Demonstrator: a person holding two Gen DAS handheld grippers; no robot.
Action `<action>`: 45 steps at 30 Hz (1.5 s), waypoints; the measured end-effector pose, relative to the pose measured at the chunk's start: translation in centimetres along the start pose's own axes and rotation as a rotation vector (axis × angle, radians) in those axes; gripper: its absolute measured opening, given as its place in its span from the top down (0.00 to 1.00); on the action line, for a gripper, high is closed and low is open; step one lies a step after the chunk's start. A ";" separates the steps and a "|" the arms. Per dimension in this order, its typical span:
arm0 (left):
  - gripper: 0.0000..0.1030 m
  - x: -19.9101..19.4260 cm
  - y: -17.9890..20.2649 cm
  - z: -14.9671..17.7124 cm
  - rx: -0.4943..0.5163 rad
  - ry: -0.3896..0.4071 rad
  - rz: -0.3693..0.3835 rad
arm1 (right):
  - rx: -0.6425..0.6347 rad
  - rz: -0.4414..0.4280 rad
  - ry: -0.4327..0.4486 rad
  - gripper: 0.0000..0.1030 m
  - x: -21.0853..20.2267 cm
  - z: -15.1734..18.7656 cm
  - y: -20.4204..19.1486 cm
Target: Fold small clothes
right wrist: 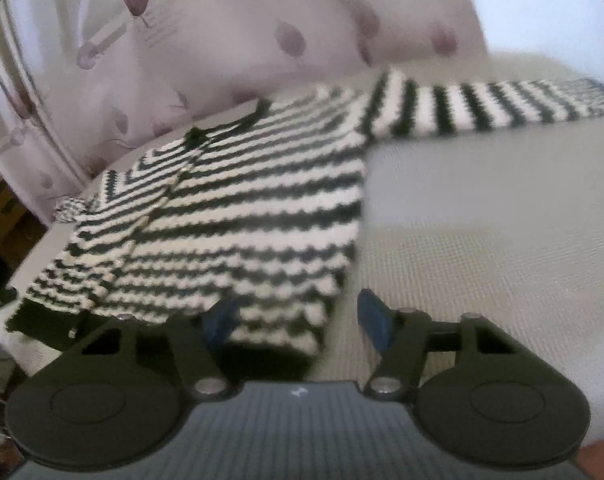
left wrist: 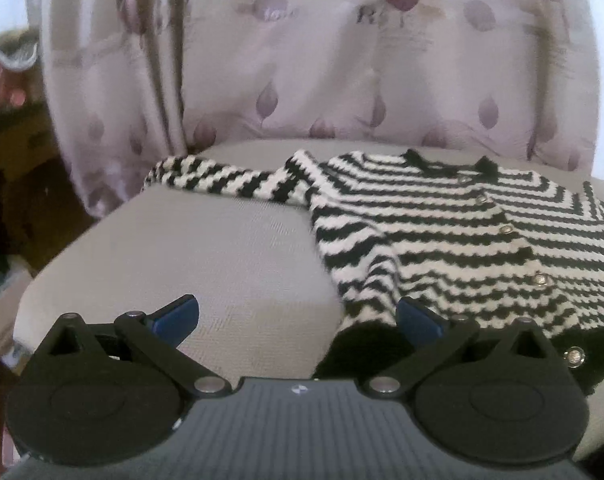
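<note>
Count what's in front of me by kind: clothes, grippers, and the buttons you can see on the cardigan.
Striped cardigan: 1
Grippers: 2, the left gripper and the right gripper
Buttons in the left wrist view: 5, the lowest on the black hem
Total: 8

Bare cushion (left wrist: pixel 230 248) beside cardigan (left wrist: pixel 454 232)

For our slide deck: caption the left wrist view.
Open left gripper nears striped cardigan's hem on grey cushion.
</note>
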State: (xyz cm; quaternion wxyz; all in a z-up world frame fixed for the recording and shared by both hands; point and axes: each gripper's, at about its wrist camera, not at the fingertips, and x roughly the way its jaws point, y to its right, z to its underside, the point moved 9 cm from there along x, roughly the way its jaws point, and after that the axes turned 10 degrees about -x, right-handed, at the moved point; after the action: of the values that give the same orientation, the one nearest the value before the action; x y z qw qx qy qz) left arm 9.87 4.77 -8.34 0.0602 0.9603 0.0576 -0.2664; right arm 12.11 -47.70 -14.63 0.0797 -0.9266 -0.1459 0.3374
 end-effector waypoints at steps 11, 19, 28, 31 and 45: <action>0.00 -0.2 0.2 0.4 0.060 0.005 -0.041 | -0.169 0.102 0.022 0.89 -0.3 0.5 -0.8; 0.00 -0.2 0.2 0.8 0.066 -0.015 -0.027 | -0.298 0.189 -0.006 0.90 -3.1 0.3 0.1; 0.00 1.1 0.4 1.7 0.052 -0.071 0.048 | -0.197 0.231 -0.049 0.95 -4.6 1.8 1.3; 0.00 1.7 0.9 2.0 0.002 -0.126 0.116 | -0.161 0.193 -0.061 0.94 -4.6 2.2 1.9; 0.66 0.7 2.1 2.0 0.017 -0.068 0.157 | 0.087 0.083 0.038 0.49 3.6 -8.4 7.5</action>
State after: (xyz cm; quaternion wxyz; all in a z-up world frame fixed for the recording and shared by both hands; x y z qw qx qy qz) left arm 9.75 2.41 -10.27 0.0746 0.9527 -0.0222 -0.2937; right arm 21.82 -54.04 -12.33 0.1087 -0.9337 -0.0911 0.3289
